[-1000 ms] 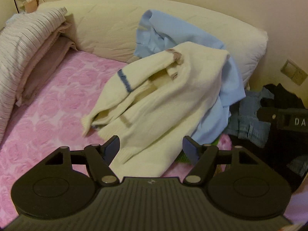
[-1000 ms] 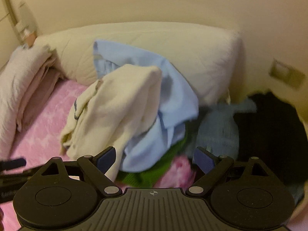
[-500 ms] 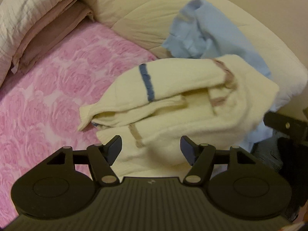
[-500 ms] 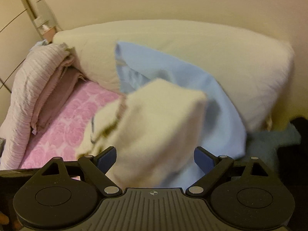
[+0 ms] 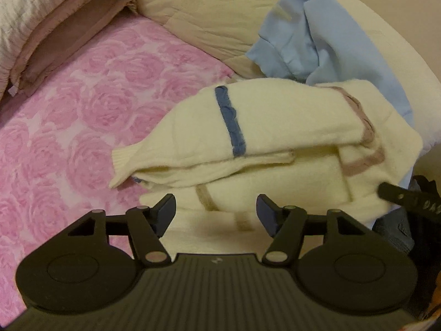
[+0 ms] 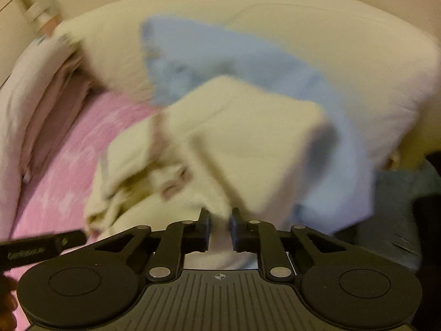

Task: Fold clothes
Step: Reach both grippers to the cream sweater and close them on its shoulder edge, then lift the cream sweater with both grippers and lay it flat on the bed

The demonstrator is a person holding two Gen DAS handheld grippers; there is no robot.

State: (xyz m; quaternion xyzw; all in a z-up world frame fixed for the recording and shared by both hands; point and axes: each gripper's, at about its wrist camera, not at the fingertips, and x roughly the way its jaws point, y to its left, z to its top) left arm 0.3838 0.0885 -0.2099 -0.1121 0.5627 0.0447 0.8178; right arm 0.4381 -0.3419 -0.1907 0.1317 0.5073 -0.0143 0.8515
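Change, right gripper [image 6: 219,227]: half a second ago its jaws stand wide; now they are drawn nearly together, pinching the near hem of the cream sweater [image 6: 220,149].
Change, left gripper [image 5: 216,211]: jaws spread as before, holding nothing; the sweater now sits closer ahead, its hem between the fingertips.
Meaning for task: judged, one edge is secured; the left gripper is placed to take a second one so the garment can be lifted and laid flat.
Bed [image 5: 82,104]: pink rose-print cover, soft, quilted relief; left of and ahead of the left gripper.
Duvet [image 5: 209,13]: cream, puffy roll, far ahead.
Cream sweater [image 5: 275,138]: fuzzy thick knit, bunched, sleeve across body, ribbed cuff, blue and mauve stripes.
Blue garment [image 5: 317,35]: thin, smooth, crumpled; beyond and under the sweater.
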